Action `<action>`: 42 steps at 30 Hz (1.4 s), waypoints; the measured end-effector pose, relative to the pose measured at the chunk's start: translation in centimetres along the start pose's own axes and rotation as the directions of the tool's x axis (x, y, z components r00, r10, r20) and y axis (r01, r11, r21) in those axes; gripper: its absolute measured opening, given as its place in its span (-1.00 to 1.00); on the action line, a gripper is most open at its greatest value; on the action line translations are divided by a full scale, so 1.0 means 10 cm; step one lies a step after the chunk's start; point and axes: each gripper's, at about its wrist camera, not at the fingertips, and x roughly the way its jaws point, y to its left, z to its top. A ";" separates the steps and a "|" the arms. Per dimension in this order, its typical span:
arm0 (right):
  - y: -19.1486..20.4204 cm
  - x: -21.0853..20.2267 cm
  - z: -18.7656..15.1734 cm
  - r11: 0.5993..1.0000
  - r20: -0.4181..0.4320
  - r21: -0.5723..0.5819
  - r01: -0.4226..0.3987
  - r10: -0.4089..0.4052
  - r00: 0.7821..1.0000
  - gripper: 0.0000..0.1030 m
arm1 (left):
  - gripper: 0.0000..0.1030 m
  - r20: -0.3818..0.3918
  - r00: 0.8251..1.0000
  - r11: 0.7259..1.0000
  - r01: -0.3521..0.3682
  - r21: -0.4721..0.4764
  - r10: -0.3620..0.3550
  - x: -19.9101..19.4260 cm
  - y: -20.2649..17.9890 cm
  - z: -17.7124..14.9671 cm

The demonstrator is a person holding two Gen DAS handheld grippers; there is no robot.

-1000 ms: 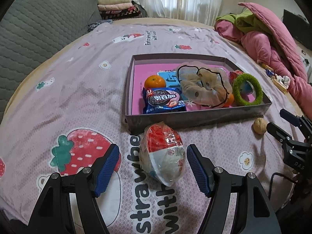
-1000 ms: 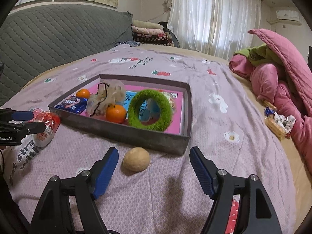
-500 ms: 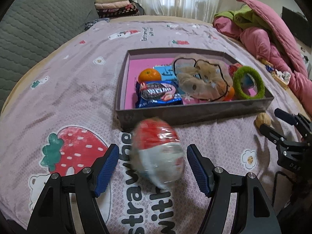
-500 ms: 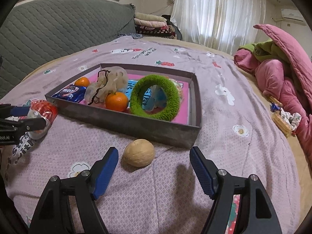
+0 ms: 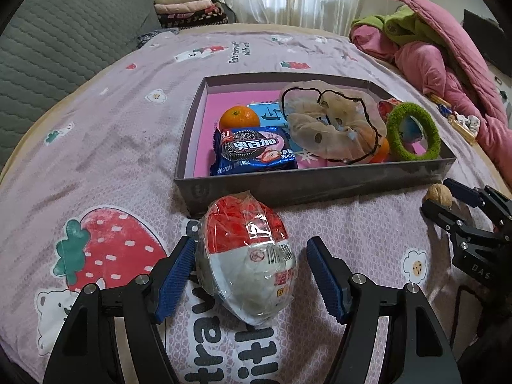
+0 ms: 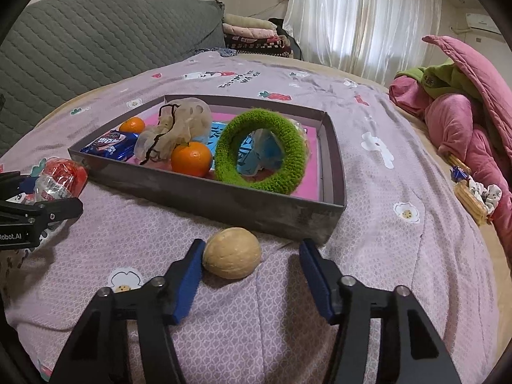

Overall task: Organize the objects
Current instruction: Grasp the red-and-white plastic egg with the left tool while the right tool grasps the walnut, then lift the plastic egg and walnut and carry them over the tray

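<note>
A red-and-white wrapped egg (image 5: pixel 248 256) lies on the bedspread in front of the grey tray (image 5: pixel 320 185). My left gripper (image 5: pixel 251 272) is open around it, the left pad touching it, the right pad apart. A walnut (image 6: pixel 232 252) lies on the bedspread in front of the tray (image 6: pixel 256 204). My right gripper (image 6: pixel 251 267) is open around it, the left pad against it. The egg also shows in the right wrist view (image 6: pixel 60 179), the walnut in the left wrist view (image 5: pixel 438 195).
The tray holds two oranges (image 5: pixel 238 118) (image 6: pixel 191 159), a blue cookie pack (image 5: pixel 252 153), a beige scrunchie (image 5: pixel 332 128) and a green ring (image 6: pixel 260 150). Pink bedding (image 6: pixel 464 118) is piled on the right. A grey quilted headboard (image 6: pixel 80 51) stands on the left.
Both grippers have moved forward, so the egg and the walnut now sit between their fingers. Both jaws have narrowed somewhat.
</note>
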 end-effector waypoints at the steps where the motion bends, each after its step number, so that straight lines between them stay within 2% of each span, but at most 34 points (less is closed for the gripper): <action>1: 0.01 0.01 0.00 1.000 0.000 -0.005 -0.002 0.002 1.000 0.00 | 0.42 0.002 1.000 1.000 0.004 -0.004 -0.004 0.01 0.00 0.00; 6: 0.04 0.01 0.00 1.000 0.008 -0.024 -0.007 0.007 1.000 -0.33 | 0.42 0.005 1.000 1.000 0.010 0.000 -0.010 0.01 0.00 0.01; 10: 0.05 -0.01 0.01 1.000 0.012 -0.023 -0.010 0.010 1.000 -0.33 | 0.13 0.012 1.000 1.000 0.021 -0.003 -0.021 0.00 0.01 0.01; 12: 0.04 -0.01 0.01 1.000 0.012 -0.017 -0.014 0.014 1.000 -0.33 | 0.06 0.009 1.000 1.000 0.020 -0.005 -0.020 0.01 0.02 0.01; 22: -0.01 -0.08 0.02 0.999 0.033 0.009 -0.031 0.031 0.999 -0.33 | 0.05 0.040 0.999 1.000 0.028 -0.007 -0.027 -0.07 0.03 0.03; 42: 0.03 -0.37 0.13 0.999 0.145 0.007 -0.044 0.042 0.989 -0.33 | 0.05 0.121 0.992 0.999 0.034 0.021 -0.037 -0.37 -0.07 0.10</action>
